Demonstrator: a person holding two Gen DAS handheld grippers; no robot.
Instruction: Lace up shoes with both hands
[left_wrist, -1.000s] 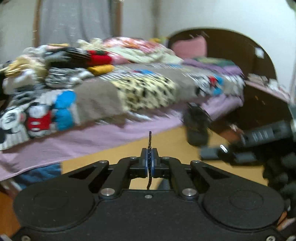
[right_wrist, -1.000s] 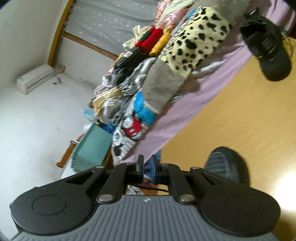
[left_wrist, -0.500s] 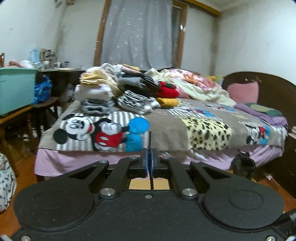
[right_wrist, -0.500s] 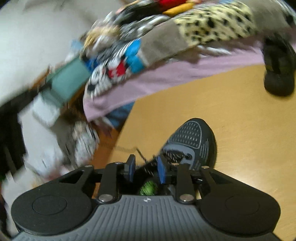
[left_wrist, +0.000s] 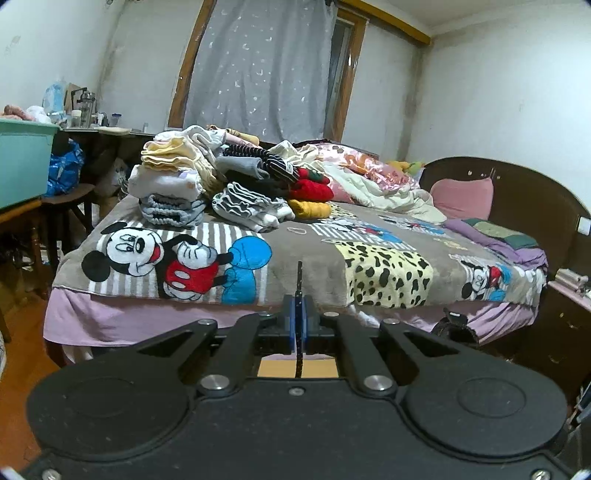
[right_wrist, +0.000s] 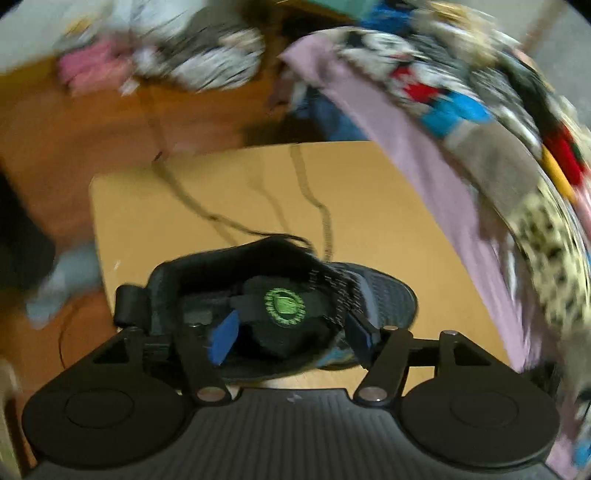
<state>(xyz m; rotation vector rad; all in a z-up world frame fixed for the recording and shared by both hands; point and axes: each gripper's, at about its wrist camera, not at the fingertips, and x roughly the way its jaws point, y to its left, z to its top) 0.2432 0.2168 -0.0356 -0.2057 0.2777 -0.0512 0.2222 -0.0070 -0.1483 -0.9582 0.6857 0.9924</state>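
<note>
My left gripper is shut on a black shoelace, whose stiff tip stands up above the closed jaws. It faces the bed, and the shoe this lace belongs to is hidden in that view. In the blurred right wrist view, a dark shoe with a green logo on its tongue lies on a tan tabletop. My right gripper hovers open just over the shoe's opening, its blue pads on either side of the tongue. Thin laces trail from the shoe across the table.
A second black shoe sits by the foot of the bed, which is piled with folded clothes. A teal box on a wooden table stands at the left. Bags and clutter lie on the floor beyond the tabletop.
My right gripper has gone from shut to wide open and swung down over the shoe. My left gripper has tilted up level with the bed, still pinching the lace.
</note>
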